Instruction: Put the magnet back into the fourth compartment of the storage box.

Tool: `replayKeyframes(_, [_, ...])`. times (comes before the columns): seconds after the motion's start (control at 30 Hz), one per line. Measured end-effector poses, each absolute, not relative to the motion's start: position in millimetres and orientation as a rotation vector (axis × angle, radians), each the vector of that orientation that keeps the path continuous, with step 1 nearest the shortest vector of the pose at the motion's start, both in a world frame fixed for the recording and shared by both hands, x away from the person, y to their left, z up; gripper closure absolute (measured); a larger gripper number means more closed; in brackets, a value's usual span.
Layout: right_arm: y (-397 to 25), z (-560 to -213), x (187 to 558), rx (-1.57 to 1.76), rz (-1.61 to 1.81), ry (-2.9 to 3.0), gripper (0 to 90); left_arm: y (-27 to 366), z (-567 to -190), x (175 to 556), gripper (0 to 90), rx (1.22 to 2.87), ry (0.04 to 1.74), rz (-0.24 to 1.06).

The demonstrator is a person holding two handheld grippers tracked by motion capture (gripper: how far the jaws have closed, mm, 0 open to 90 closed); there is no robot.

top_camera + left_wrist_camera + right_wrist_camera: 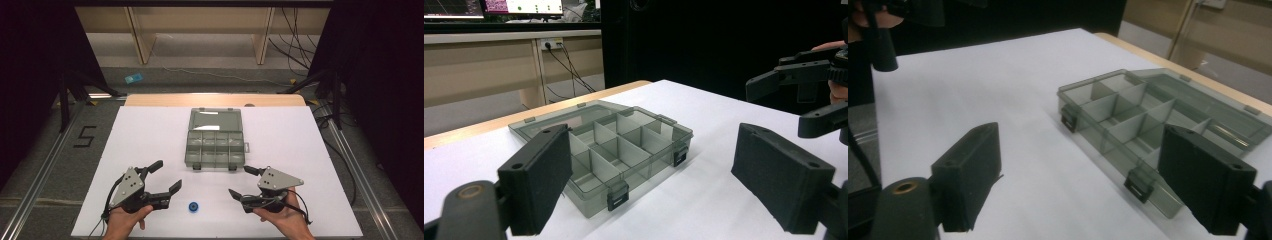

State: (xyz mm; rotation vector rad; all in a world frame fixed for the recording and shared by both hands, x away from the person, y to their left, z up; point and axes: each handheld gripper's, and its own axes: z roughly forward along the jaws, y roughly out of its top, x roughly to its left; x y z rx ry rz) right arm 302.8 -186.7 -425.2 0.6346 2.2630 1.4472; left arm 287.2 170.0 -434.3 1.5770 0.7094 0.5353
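A clear grey compartment box [215, 144] lies open in the middle of the white table, its lid [215, 120] folded flat away from me. Its several compartments look empty in the left gripper view [619, 150] and the right gripper view [1143, 120]. A small blue round thing [193, 206] lies on the table near the front edge, between my two grippers. My left gripper [167, 176] stands open at the front left, nothing between its jaws. My right gripper [241, 181] stands open at the front right, also holding nothing.
The white table top [150, 135] ends in a wooden strip [215, 100] at the far side. Black stands and cables flank the table on the floor. A blue object [133, 78] lies on the floor beyond. The right gripper [804, 95] appears far right in the left gripper view.
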Motion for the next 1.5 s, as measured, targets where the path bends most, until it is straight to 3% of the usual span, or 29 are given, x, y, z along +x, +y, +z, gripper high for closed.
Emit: replayKeyframes(1.5, [-58, -453, 327, 0.219, 0.904, 2.855, 33.0, 174, -433, 287, 15.7, 1.549, 0.736, 0.559])
